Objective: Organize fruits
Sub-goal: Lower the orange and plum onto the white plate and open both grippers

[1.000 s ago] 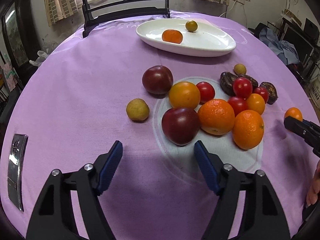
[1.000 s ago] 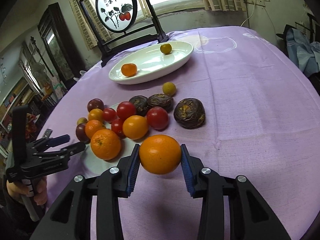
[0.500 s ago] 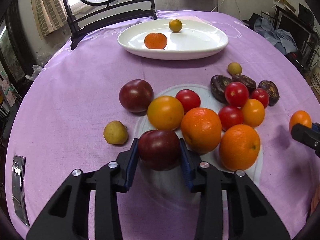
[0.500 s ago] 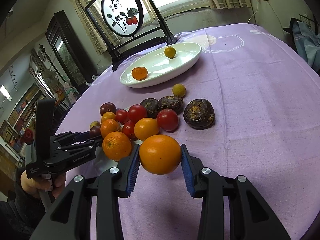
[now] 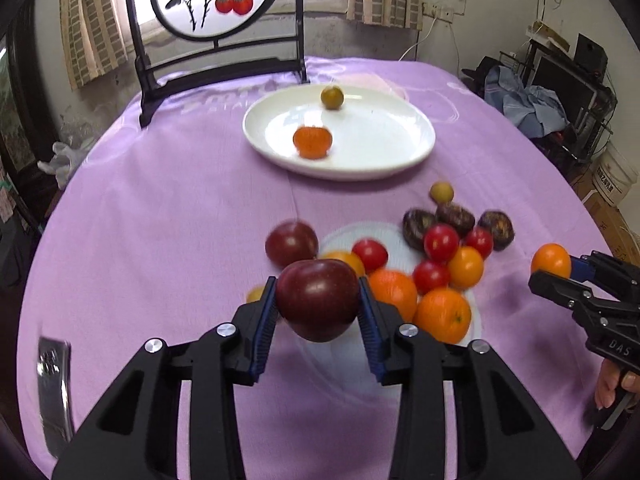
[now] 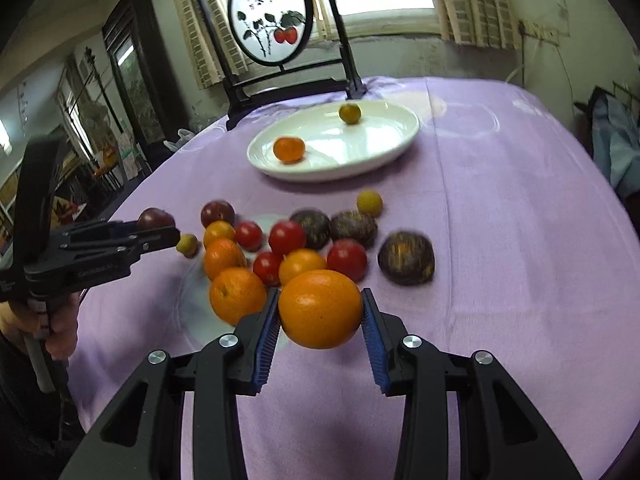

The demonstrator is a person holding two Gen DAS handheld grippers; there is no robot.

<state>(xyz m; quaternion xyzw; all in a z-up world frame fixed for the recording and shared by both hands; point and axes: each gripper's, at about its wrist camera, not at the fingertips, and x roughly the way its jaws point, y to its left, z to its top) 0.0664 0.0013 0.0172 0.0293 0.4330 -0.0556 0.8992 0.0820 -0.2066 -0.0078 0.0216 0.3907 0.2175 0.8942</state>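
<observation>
Purple cloth over the round desk (image 5: 168,208), window and painted screen behind. Your left tongs (image 5: 318,306) are clamped on a dark red plum (image 5: 318,304), held up off the cloth above the fruit pile (image 5: 432,276). Your right tongs (image 6: 320,312) are clamped on an orange (image 6: 320,308), also lifted, just in front of the pile. Farther back, the white plate (image 6: 384,148) holds a small orange fruit (image 6: 289,149) and a greenish one (image 6: 349,113).

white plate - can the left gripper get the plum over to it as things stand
Probably yes. The left gripper holds the dark plum lifted above the pile, and only bare purple cloth lies before the white plate, which has open space.
</observation>
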